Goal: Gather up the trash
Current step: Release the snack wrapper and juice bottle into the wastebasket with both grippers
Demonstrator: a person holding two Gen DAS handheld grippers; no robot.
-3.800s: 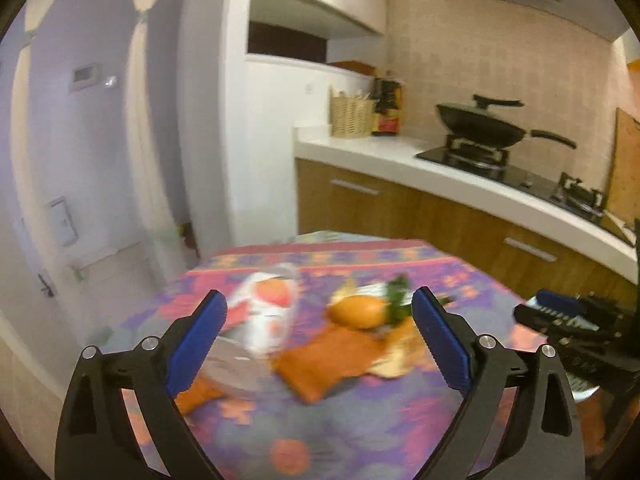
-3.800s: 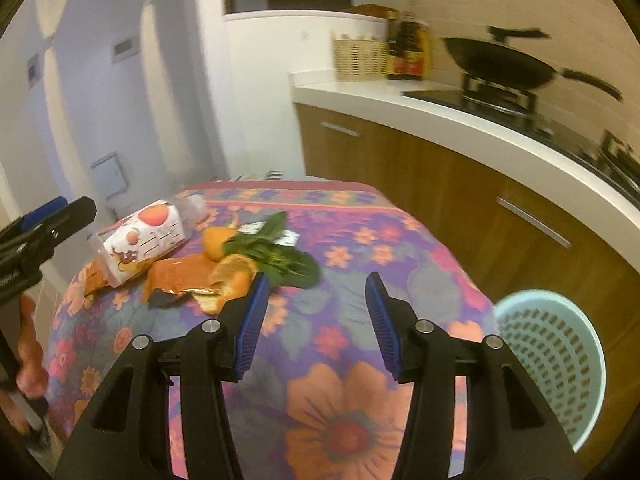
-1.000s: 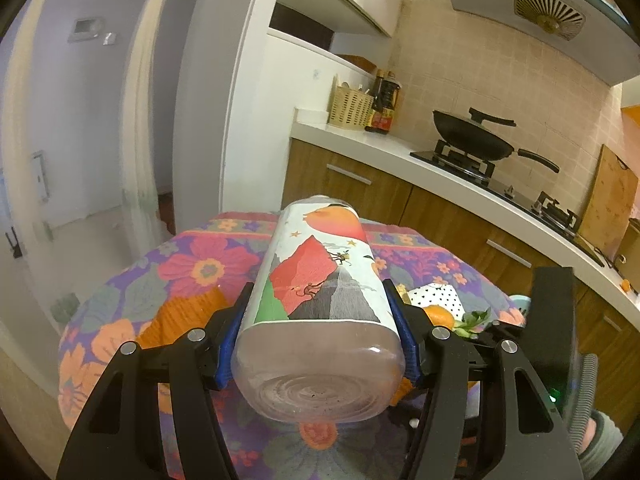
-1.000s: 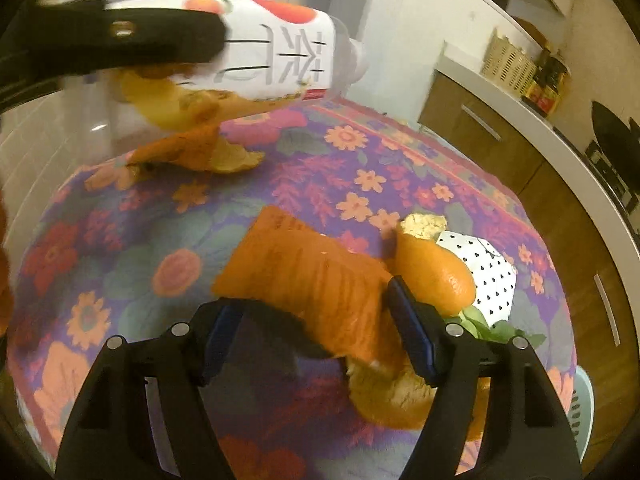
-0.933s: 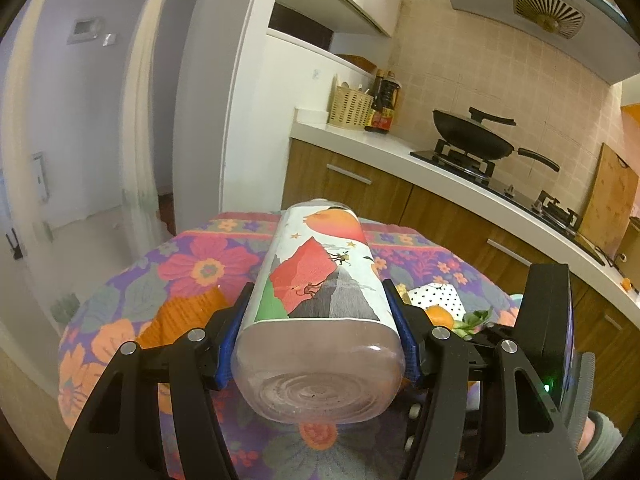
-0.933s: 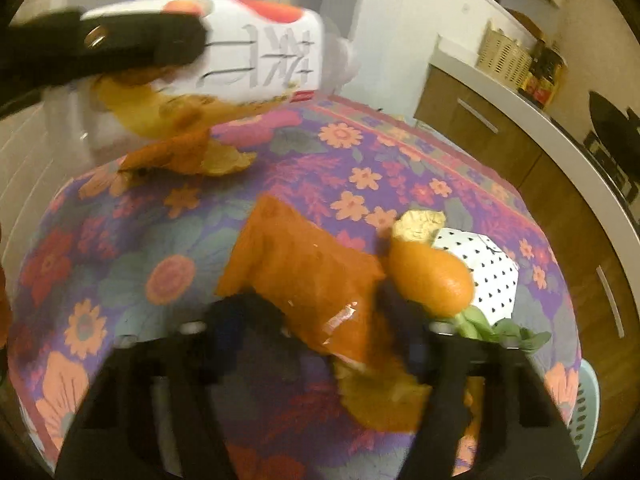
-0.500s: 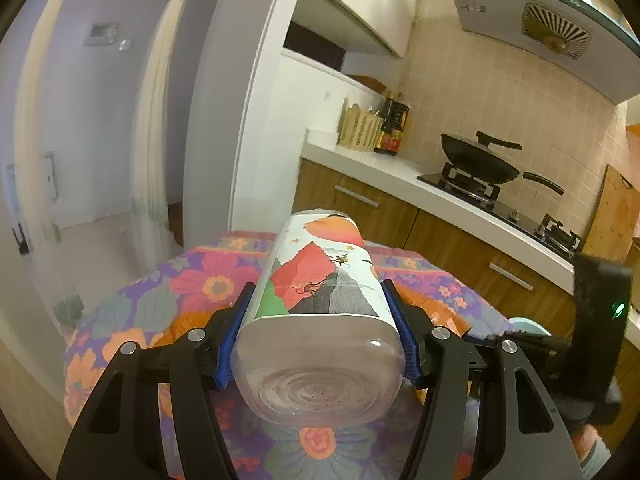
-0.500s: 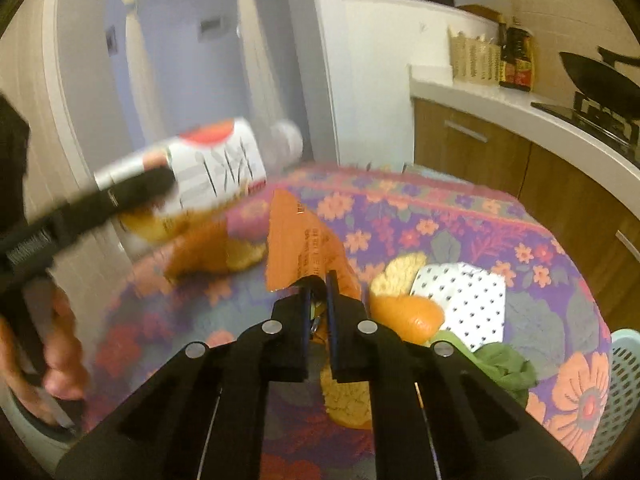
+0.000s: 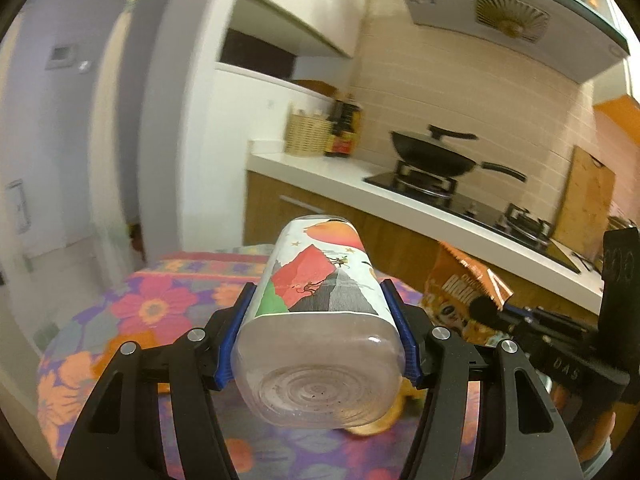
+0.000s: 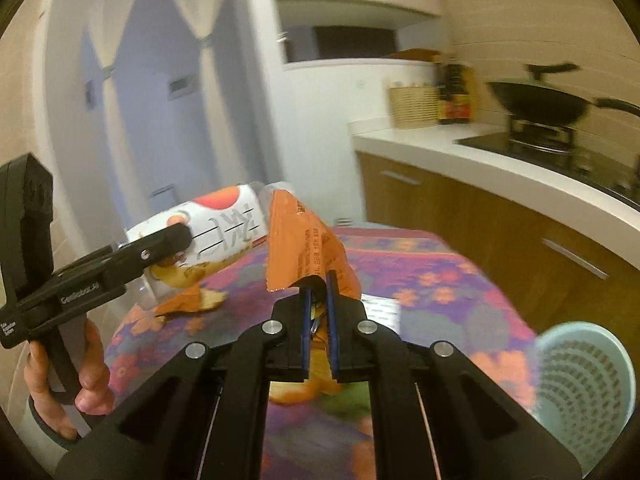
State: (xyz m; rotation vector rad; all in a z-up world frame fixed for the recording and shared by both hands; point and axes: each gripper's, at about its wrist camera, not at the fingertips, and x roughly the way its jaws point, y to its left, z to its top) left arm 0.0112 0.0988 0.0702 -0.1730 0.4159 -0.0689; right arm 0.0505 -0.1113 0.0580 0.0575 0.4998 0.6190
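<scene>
My left gripper [image 9: 318,324] is shut on a clear plastic bottle [image 9: 320,320] with a white, red and green label, held lying along the fingers above the flowered table [image 9: 160,304]. The bottle also shows in the right wrist view [image 10: 216,232]. My right gripper [image 10: 319,296] is shut on an orange snack wrapper [image 10: 304,248], lifted above the table; the wrapper also shows in the left wrist view [image 9: 460,292]. Orange peel [image 10: 188,300] lies on the table under the bottle. More peel and green leaves [image 10: 316,392] lie blurred below my right gripper.
A light blue slotted bin [image 10: 584,384] stands at the table's right side. A white dotted paper [image 10: 380,308] lies on the cloth. Behind are wooden cabinets, a white counter [image 10: 500,160] with a wok, a basket and bottles.
My right gripper has closed on the orange wrapper and lifted it off the table. My left gripper has raised the bottle a little further.
</scene>
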